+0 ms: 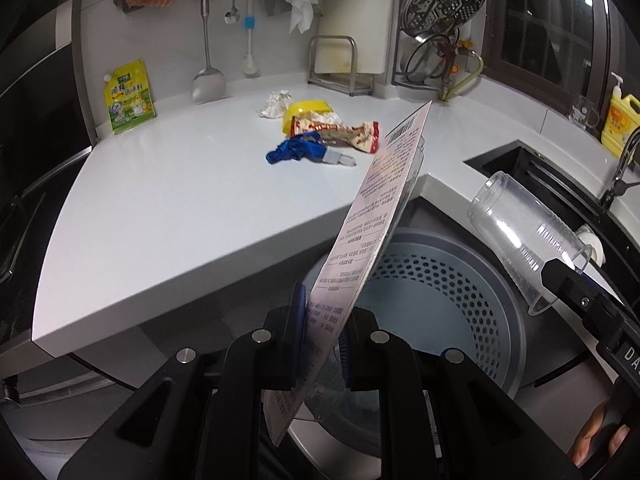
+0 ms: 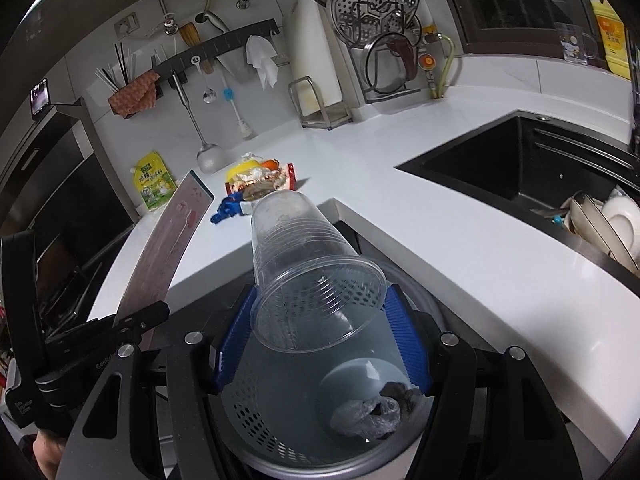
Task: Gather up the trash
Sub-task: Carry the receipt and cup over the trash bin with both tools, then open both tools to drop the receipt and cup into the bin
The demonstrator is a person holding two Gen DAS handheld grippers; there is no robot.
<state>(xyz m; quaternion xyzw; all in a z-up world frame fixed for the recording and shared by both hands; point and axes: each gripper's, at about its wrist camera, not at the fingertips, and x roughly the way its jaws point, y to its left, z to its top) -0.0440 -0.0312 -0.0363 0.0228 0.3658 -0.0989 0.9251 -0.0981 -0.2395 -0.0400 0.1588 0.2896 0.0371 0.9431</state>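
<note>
A flat printed package (image 1: 376, 216) stood pinched on edge between the pressed-together jaws of the left gripper (image 1: 322, 332); a clear plastic cup (image 2: 308, 276) lay clamped at its rim between the spread jaws of the right gripper (image 2: 316, 340); both hung over the perforated grey bin (image 2: 280, 412), which held 1 crumpled bag (image 2: 366, 416); on the white counter (image 1: 168, 208) farther off lay a snack wrapper (image 1: 344, 134), a blue scrap (image 1: 292, 152), a yellow lid (image 1: 306, 110) and a crumpled tissue (image 1: 274, 104); a black sink (image 2: 492, 164) sat at the right.
</note>
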